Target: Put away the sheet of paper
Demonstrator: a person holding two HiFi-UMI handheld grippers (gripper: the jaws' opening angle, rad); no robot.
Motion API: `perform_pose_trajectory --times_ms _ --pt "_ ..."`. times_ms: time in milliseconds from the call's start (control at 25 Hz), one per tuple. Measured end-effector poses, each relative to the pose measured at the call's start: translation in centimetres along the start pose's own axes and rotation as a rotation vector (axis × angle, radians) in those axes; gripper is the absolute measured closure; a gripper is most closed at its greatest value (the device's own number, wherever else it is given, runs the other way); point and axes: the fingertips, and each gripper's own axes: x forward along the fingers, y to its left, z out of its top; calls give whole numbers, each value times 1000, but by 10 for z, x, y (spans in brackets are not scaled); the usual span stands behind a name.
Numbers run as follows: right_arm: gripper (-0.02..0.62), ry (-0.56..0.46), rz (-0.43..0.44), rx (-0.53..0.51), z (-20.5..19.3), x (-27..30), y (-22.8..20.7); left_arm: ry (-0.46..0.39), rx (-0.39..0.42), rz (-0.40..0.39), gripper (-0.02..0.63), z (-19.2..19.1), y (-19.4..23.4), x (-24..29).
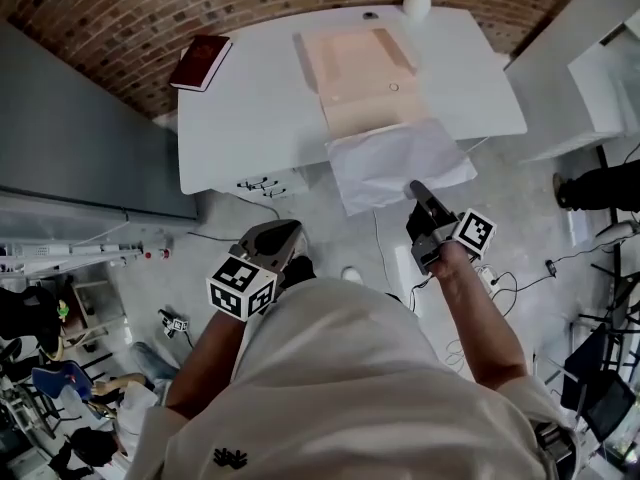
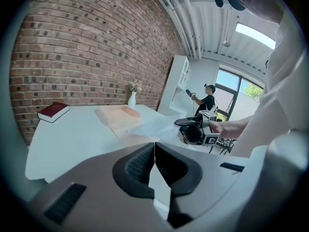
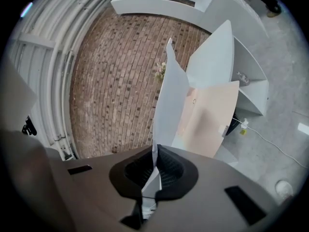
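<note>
Right gripper (image 3: 155, 167) pinches sheet of paper (image 1: 395, 163) by its edge, left gripper (image 2: 154, 164) pressed shut, empty; best slid flat into open folder (image 1: 355, 63), uncreased.

A red-brown brick wall (image 2: 87, 47) backs a white rounded table (image 1: 240, 118) standing on a pale grey concrete floor (image 1: 330, 238). White pipes (image 2: 181, 18) run under the ribbed white ceiling, where a bright skylight panel (image 2: 256, 35) glows. Daylight enters through a tall dark-framed window (image 2: 236, 93) beside white open shelving (image 2: 179, 79).
</note>
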Motion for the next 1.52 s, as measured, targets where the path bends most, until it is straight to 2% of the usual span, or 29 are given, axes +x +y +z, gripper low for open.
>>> perform_pose_trajectory --times_ms 320,480,600,880,1120,1520 --pt "568 -52 -60 -9 2 73 3 17 50 -101 581 39 99 -4" --pt "568 -82 -79 -2 6 98 -3 29 85 -136 581 44 136 -6" --pt "568 -90 -93 3 13 112 -10 37 64 -138 581 45 158 -5" --pt "568 -45 -151 20 39 136 -45 51 34 -111 581 58 180 18" --pt "568 7 -185 36 66 154 -80 38 35 -71 581 86 185 42" --pt "568 76 -193 66 102 186 -120 39 11 13 581 107 188 76"
